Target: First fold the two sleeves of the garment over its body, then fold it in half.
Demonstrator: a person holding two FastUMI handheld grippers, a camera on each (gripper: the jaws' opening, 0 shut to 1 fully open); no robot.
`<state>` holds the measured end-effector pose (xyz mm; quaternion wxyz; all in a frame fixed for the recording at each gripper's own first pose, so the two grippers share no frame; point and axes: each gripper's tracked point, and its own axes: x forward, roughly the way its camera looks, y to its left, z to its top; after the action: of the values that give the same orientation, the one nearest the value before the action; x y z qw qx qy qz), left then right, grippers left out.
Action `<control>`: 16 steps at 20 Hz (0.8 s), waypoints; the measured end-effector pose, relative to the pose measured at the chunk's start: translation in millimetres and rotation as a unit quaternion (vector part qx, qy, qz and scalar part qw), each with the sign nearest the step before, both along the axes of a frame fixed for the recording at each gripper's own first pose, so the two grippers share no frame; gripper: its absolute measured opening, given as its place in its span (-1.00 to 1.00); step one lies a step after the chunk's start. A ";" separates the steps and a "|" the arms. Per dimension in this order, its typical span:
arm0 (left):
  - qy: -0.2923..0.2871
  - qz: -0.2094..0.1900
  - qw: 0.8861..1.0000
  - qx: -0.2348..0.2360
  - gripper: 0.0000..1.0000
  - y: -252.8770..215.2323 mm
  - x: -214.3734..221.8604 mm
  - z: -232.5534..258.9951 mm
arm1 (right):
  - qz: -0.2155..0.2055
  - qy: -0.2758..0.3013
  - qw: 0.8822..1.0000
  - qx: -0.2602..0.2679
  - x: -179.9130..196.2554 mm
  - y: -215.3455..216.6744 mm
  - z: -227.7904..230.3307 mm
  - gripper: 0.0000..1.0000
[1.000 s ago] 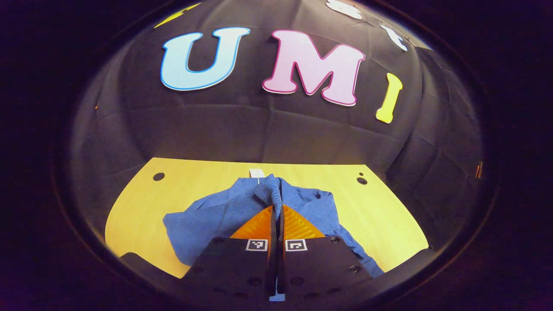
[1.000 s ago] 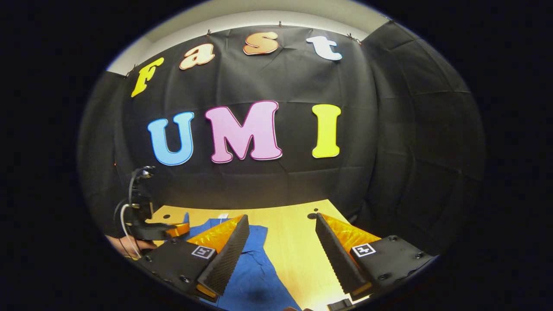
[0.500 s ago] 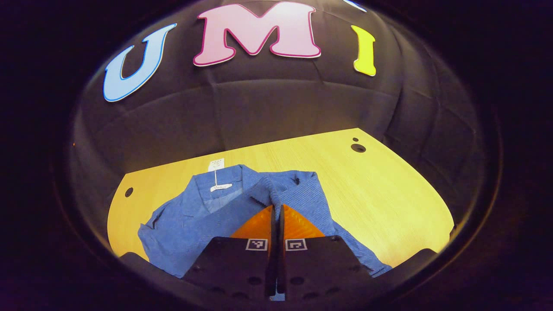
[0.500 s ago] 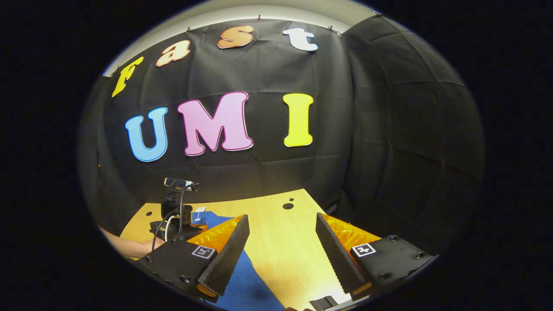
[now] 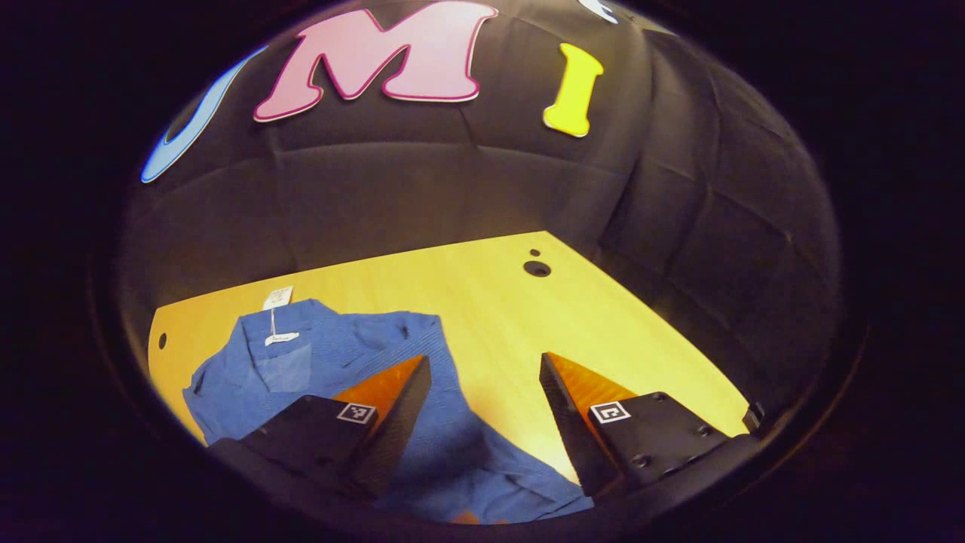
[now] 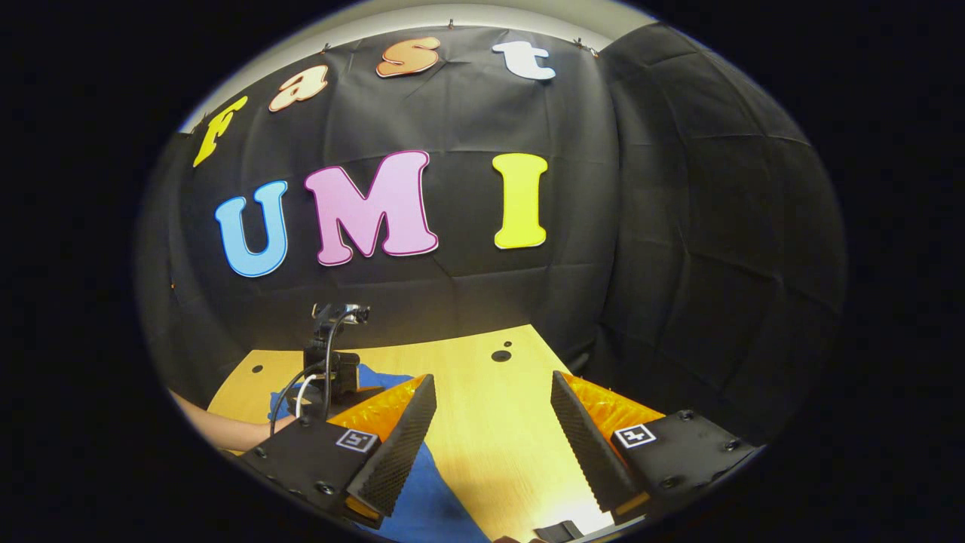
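A blue garment (image 5: 332,362) lies on the yellow wooden table (image 5: 497,302), collar and white tag toward the back left, one sleeve lying folded over its body. My left gripper (image 5: 485,366) stands open above the garment's right edge, nothing between its fingers. In the right gripper view my right gripper (image 6: 494,385) is open above bare table, with blue cloth (image 6: 433,505) under its left finger. There the left gripper (image 6: 332,373) stands farther off over the garment, held by a hand (image 6: 226,430).
The table has small round holes near its back corners (image 5: 537,268) (image 6: 501,355). Black cloth walls close the booth behind and to the right. Bare table (image 5: 603,332) lies right of the garment.
My left gripper has opened and let go of the sleeve, which now lies on the garment's body. Its view has swung right. The right gripper stayed open and barely moved.
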<state>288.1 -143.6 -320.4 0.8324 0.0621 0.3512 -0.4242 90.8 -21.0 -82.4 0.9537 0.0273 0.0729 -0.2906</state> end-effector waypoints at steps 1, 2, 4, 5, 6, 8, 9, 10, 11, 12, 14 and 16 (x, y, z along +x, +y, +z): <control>-0.012 -0.008 1.000 -0.013 0.69 -2.2 -8.2 15.0 | 0.003 0.000 1.000 -0.002 1.7 0.7 0.1 0.95; -0.024 -0.011 0.999 -0.020 0.68 -0.1 -11.3 26.3 | 0.006 0.000 1.000 -0.004 3.0 1.6 0.2 0.95; -0.040 -0.006 0.999 -0.028 0.69 13.7 -12.0 40.5 | 0.012 0.001 1.000 -0.003 7.2 4.0 -2.7 0.96; -0.045 0.001 0.999 -0.030 0.69 25.8 -15.1 48.0 | 0.015 0.002 1.000 -0.002 9.2 5.9 -4.7 0.95; -0.051 0.009 0.998 -0.031 0.68 41.6 -17.5 55.2 | 0.018 0.003 1.000 0.000 10.7 8.1 -7.5 0.95; -0.072 0.030 0.996 -0.031 0.69 74.6 -17.2 66.6 | 0.025 0.005 1.000 -0.001 13.1 13.1 -11.5 0.96; -0.081 0.041 0.996 -0.025 0.68 92.9 -19.0 69.4 | 0.030 0.007 1.000 -0.003 14.5 16.1 -14.8 0.96; -0.089 0.051 0.995 -0.019 0.68 112.3 -23.5 71.7 | 0.035 0.010 0.999 -0.004 15.6 19.4 -18.0 0.96; -0.097 0.063 0.993 -0.013 0.69 130.4 -27.4 74.9 | 0.041 0.013 0.999 -0.005 17.2 23.2 -21.8 0.96; -0.105 0.076 0.992 -0.007 0.69 150.1 -31.5 76.9 | 0.047 0.013 0.999 -0.005 17.4 27.6 -24.0 0.96; -0.112 0.118 0.987 0.004 0.68 193.2 -44.8 80.1 | 0.058 -0.003 0.998 -0.005 20.0 37.6 -23.3 0.96; -0.101 0.160 0.982 0.012 0.68 234.0 -70.8 77.9 | 0.078 0.014 0.997 0.001 23.1 54.1 -44.4 0.95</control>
<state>217.2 90.3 -242.5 0.9199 0.0576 0.2757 -0.2727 113.9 33.1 -126.8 0.9724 0.0182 0.0880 -0.2154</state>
